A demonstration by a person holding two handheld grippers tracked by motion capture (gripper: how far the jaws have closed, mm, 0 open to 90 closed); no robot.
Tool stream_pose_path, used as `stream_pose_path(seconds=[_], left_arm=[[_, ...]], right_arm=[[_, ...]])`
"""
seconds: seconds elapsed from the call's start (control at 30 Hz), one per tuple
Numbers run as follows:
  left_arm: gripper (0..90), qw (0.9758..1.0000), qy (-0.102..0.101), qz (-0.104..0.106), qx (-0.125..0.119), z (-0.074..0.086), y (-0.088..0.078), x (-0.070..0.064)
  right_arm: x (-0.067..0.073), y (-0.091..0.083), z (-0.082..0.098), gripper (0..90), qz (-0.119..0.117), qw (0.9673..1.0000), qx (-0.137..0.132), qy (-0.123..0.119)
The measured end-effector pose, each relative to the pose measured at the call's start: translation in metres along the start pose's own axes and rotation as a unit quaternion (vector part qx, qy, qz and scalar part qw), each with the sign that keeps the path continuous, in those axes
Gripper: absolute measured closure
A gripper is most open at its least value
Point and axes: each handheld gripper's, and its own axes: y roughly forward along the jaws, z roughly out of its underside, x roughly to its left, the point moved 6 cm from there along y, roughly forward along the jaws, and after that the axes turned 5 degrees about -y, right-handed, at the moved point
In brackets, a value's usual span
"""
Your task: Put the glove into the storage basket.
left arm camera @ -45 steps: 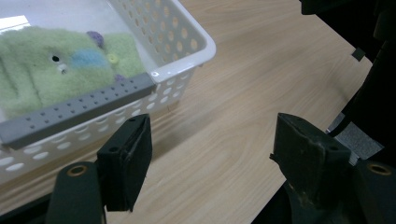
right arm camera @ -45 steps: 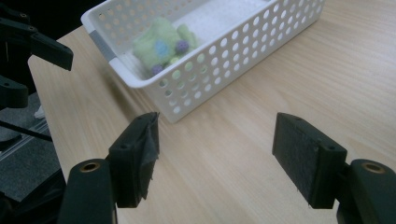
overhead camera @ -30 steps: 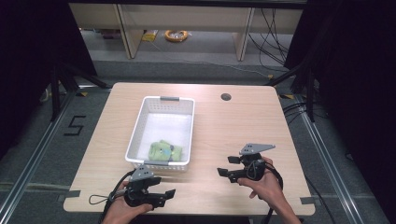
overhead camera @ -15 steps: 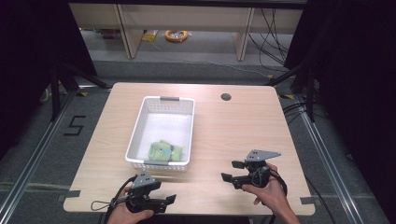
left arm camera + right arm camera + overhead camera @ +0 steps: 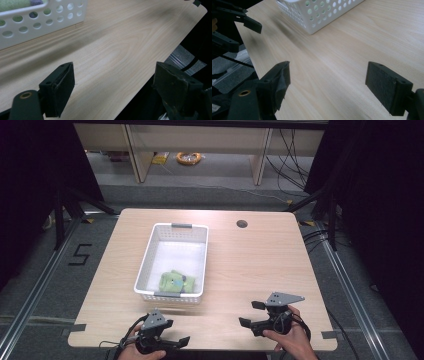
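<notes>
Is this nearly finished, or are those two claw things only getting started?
It looks close to finished. Done: the green cloth lies inside the white basket on the table. In hand: nothing. The left gripper and right gripper sit near the table's front edge, jaws just opened wide and empty. Left: apparently nothing else lies on the table to be put away.

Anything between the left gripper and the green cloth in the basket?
Yes: the white basket's perforated near wall. The green cloth lies inside, right behind that wall, while the left gripper sits low at the table's near edge, jaws open and empty. From above, nothing covers the cloth.
</notes>
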Motion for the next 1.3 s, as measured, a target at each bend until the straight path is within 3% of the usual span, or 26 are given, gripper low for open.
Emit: stream_pose_path(seconds=[0.07, 0.13, 0.2, 0.23, 0.27, 0.33, 0.37, 0.4, 0.43, 0.47, 0.5, 0.53, 0.6, 0.63, 0.67, 0.73, 0.77, 0.8, 0.83, 0.87, 0.93, 0.97, 1.03, 1.07, 1.1, 1.3], left_arm=[[16.5, 0.9999, 0.009, -0.005, 0.005, 0.002, 0.0, 0.001], [16.4, 0.9999, 0.012, -0.012, -0.002, 0.003, 0.0, 0.001], [16.4, 0.9995, 0.021, -0.024, 0.008, 0.006, -0.002, 0.002], [16.4, 0.9998, 0.008, -0.019, -0.006, 0.006, 0.0, -0.001], [16.3, 0.9997, 0.018, -0.018, -0.002, 0.006, -0.001, 0.001], [16.3, 0.9997, 0.011, -0.02, -0.004, 0.008, -0.001, 0.0], [16.3, 0.9993, 0.03, -0.021, 0.007, 0.009, -0.003, 0.002], [16.3, 0.9995, 0.027, -0.017, 0.008, 0.01, -0.002, 0.002], [16.2, 0.9998, 0.014, -0.014, 0.003, 0.01, -0.001, 0.0], [16.2, 0.9997, 0.02, -0.013, 0.011, 0.012, -0.001, 0.0], [16.1, 0.9996, 0.016, -0.019, 0.014, 0.013, 0.0, 0.001], [16.1, 0.9995, 0.021, -0.019, 0.017, 0.013, -0.001, 0.0], [16.1, 0.9995, 0.023, -0.015, 0.013, 0.013, -0.002, -0.001], [16.1, 0.9996, 0.023, -0.016, 0.008, 0.013, -0.001, -0.001], [16.2, 0.9997, 0.015, -0.018, 0.002, 0.012, 0.0, -0.001], [16.1, 0.9992, 0.029, -0.024, 0.016, 0.013, -0.002, 0.003], [16.1, 0.9993, 0.026, -0.024, 0.012, 0.013, -0.001, 0.003], [16.1, 0.9995, 0.017, -0.025, 0.004, 0.012, 0.0, 0.002], [16.1, 0.9995, 0.017, -0.026, 0.002, 0.012, 0.0, 0.002], [16.1, 0.9993, 0.027, -0.025, 0.012, 0.013, -0.001, 0.003], [16.1, 0.9994, 0.023, -0.024, 0.008, 0.013, 0.001, 0.002], [16.1, 0.9995, 0.019, -0.024, 0.007, 0.013, 0.001, 0.002], [16.1, 0.9993, 0.021, -0.028, 0.011, 0.013, 0.002, 0.002], [16.1, 0.9997, 0.013, -0.021, 0.002, 0.013, 0.002, 0.0], [16.1, 0.9992, 0.026, -0.028, 0.012, 0.013, 0.001, 0.003], [16.0, 0.9995, 0.017, -0.026, 0.009, 0.013, 0.001, 0.003]], right_arm=[[0.001, 0.0, 0.002, 21.0, -0.006, 0.9999, -0.006, -0.006], [0.002, -0.002, 0.005, 20.5, -0.004, 1.0, -0.002, -0.005], [0.0, -0.002, 0.008, 19.8, 0.003, 0.9998, -0.005, -0.019], [0.001, -0.003, 0.011, 19.8, 0.003, 0.9999, 0.008, -0.01], [0.002, -0.003, 0.013, 19.8, 0.003, 1.0, 0.007, -0.006], [0.0, -0.003, 0.017, 19.7, 0.003, 0.9998, 0.01, -0.015], [0.002, -0.004, 0.02, 19.7, 0.006, 0.9998, 0.019, -0.006], [-0.001, -0.004, 0.022, 19.7, 0.016, 0.9995, 0.021, -0.019], [0.001, -0.004, 0.024, 19.6, 0.012, 0.9996, 0.023, -0.01], [-0.001, -0.004, 0.026, 19.5, 0.016, 0.9994, 0.021, -0.022], [0.0, -0.005, 0.028, 19.3, 0.01, 0.9994, 0.026, -0.018], [-0.001, -0.005, 0.028, 19.2, 0.021, 0.9992, 0.025, -0.024], [-0.001, -0.005, 0.03, 19.2, 0.016, 0.9989, 0.028, -0.033], [0.002, -0.006, 0.032, 19.1, 0.015, 0.9993, 0.032, -0.014], [-0.001, -0.006, 0.032, 19.0, 0.022, 0.9989, 0.027, -0.031], [0.001, -0.006, 0.034, 18.6, 0.021, 0.999, 0.031, -0.022], [0.0, -0.005, 0.035, 18.6, 0.021, 0.9989, 0.032, -0.029], [0.002, -0.005, 0.036, 18.6, 0.021, 0.999, 0.036, -0.017], [0.003, -0.004, 0.036, 18.6, 0.009, 0.9992, 0.034, -0.018], [-0.001, -0.004, 0.036, 18.6, 0.018, 0.9986, 0.035, -0.035], [0.002, -0.003, 0.036, 18.6, 0.009, 0.999, 0.036, -0.026], [0.003, -0.003, 0.037, 18.6, 0.016, 0.9988, 0.039, -0.023], [0.001, -0.002, 0.036, 18.6, 0.015, 0.9984, 0.038, -0.038], [0.001, -0.002, 0.037, 18.6, 0.01, 0.9985, 0.039, -0.037], [0.001, -0.001, 0.037, 18.6, 0.01, 0.9985, 0.039, -0.038], [-0.001, -0.001, 0.037, 18.4, 0.013, 0.9983, 0.039, -0.042]])
